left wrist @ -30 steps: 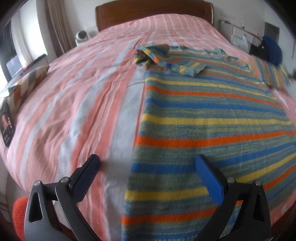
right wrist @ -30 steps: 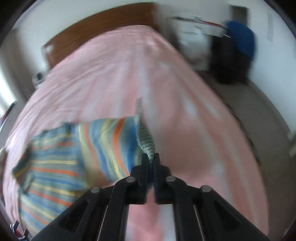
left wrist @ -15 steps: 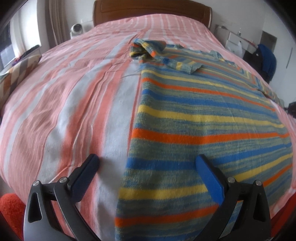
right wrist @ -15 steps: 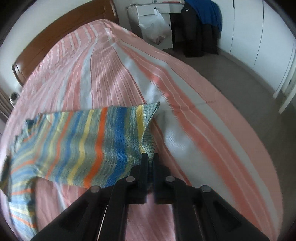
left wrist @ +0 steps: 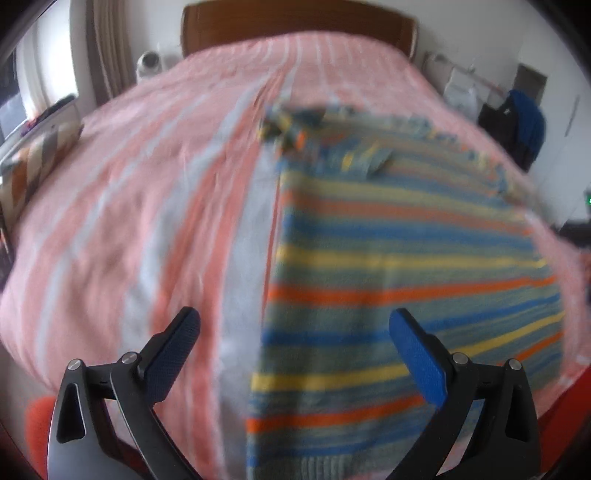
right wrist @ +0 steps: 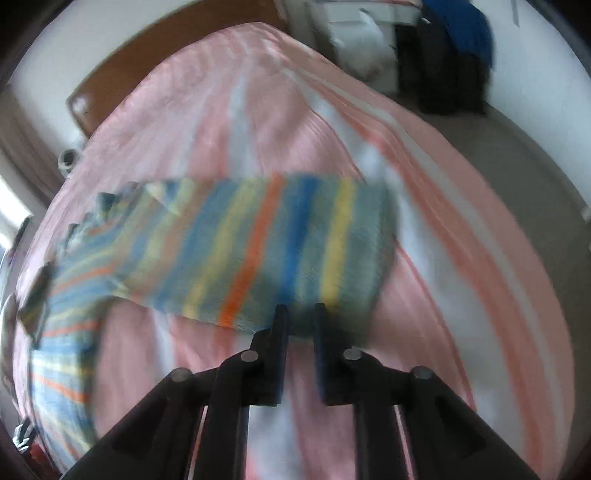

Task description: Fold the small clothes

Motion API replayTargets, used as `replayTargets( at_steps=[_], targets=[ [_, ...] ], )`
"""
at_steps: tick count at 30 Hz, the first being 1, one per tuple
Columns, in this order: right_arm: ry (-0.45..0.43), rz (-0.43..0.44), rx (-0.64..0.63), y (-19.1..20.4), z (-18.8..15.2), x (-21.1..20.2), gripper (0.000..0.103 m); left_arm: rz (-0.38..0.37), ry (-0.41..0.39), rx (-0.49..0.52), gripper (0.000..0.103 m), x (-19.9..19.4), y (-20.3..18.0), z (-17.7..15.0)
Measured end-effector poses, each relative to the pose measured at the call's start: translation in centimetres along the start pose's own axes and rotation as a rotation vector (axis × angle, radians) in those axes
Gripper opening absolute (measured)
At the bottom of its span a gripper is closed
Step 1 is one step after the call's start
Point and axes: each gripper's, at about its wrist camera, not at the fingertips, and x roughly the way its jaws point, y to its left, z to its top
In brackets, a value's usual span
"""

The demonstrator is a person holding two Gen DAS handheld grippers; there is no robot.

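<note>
A small knit sweater (left wrist: 399, 266) with blue, yellow, orange and grey stripes lies flat on the pink-striped bed (left wrist: 140, 206). My left gripper (left wrist: 291, 332) is open and empty, held above the sweater's hem and left edge. In the right wrist view the sweater's sleeve (right wrist: 280, 243) lies spread out sideways on the bed (right wrist: 258, 110). My right gripper (right wrist: 301, 314) has its jaws slightly apart right at the sleeve's near edge, with nothing between them. Both views are blurred.
A wooden headboard (left wrist: 295, 18) stands at the far end. A patterned pillow (left wrist: 33, 166) lies at the bed's left edge. A white bag (right wrist: 358, 48) and dark and blue clothes (right wrist: 454, 44) stand on the floor to the right.
My right gripper has opened and let go of the sleeve, which now lies spread flat on the bed. My left gripper has drawn back a little, still open.
</note>
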Motion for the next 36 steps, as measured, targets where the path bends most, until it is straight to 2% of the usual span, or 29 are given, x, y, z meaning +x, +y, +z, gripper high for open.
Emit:
replayTargets(
  at_steps=[3, 5, 6, 8, 10, 13, 16, 17, 18, 19, 20, 21, 23, 26, 28, 30, 32, 34, 36],
  targets=[
    [-0.053, -0.047, 0.013, -0.4, -1.5, -2.3, 0.018, -0.03, -0.113, 0.069, 0.102, -3.1, -0.8, 4.2],
    [-0.068, -0.035, -0.008, 0.3, -3.0, -4.3, 0.033, -0.056, -0.15, 0.152, 0.102, -3.3, -2.7, 7.2],
    [-0.075, -0.011, -0.019, 0.8, -3.8, -5.1, 0.037, -0.071, -0.142, 0.215, 0.102, -2.5, -4.4, 8.6],
    [-0.088, 0.017, -0.036, 1.6, -5.3, -6.3, 0.04, -0.103, -0.114, 0.353, 0.102, 0.0, -8.0, 10.4],
    [-0.099, 0.043, -0.051, 2.4, -7.4, -7.3, 0.04, -0.097, -0.059, 0.478, 0.102, 3.9, -11.4, 11.1],
    [-0.105, 0.062, -0.081, 4.1, -10.0, -7.6, 0.04, -0.071, 0.06, 0.556, 0.102, 10.5, -13.7, 11.2],
    [-0.118, 0.054, -0.111, 5.4, -12.2, -7.4, 0.04, -0.011, 0.132, 0.591, 0.097, 14.6, -13.6, 10.4],
    [-0.125, 0.049, -0.116, 5.5, -12.8, -7.5, 0.04, -0.05, 0.156, 0.547, 0.096, 15.3, -12.9, 10.5],
    [-0.131, 0.045, -0.114, 5.5, -13.4, -7.5, 0.04, -0.095, 0.173, 0.481, 0.086, 15.6, -12.1, 10.8],
    [-0.136, 0.049, -0.108, 5.4, -13.5, -7.3, 0.041, -0.126, 0.188, 0.412, 0.065, 15.7, -11.4, 11.1],
    [-0.142, 0.053, -0.102, 5.3, -13.7, -7.1, 0.042, -0.134, 0.189, 0.336, 0.048, 15.5, -10.3, 11.6],
    [-0.152, 0.056, -0.1, 5.3, -13.9, -7.1, 0.042, -0.132, 0.188, 0.296, 0.005, 15.3, -9.8, 11.7],
    [-0.167, 0.057, -0.099, 5.3, -14.1, -7.3, 0.043, -0.164, 0.164, 0.153, 0.004, 13.9, -7.4, 12.9],
    [-0.18, 0.06, -0.08, 4.9, -14.1, -7.3, 0.043, -0.196, 0.052, -0.129, 0.003, 10.2, -1.3, 14.5],
    [-0.185, 0.064, -0.074, 4.9, -14.2, -7.2, 0.043, -0.146, -0.011, -0.33, 0.003, 8.1, 4.4, 14.2],
    [-0.185, 0.063, -0.077, 4.8, -14.4, -6.9, 0.043, -0.033, -0.037, -0.419, 0.003, 7.6, 8.2, 13.6],
    [-0.186, 0.056, -0.081, 4.9, -14.4, -6.6, 0.047, 0.066, -0.02, -0.498, 0.003, 8.2, 11.8, 12.6],
    [-0.189, 0.051, -0.091, 5.2, -14.4, -6.3, 0.05, 0.126, -0.003, -0.533, 0.003, 9.0, 13.6, 11.7],
    [-0.194, 0.041, -0.102, 5.5, -14.4, -6.1, 0.051, 0.151, 0.027, -0.565, 0.003, 10.1, 14.8, 10.5]
  ],
)
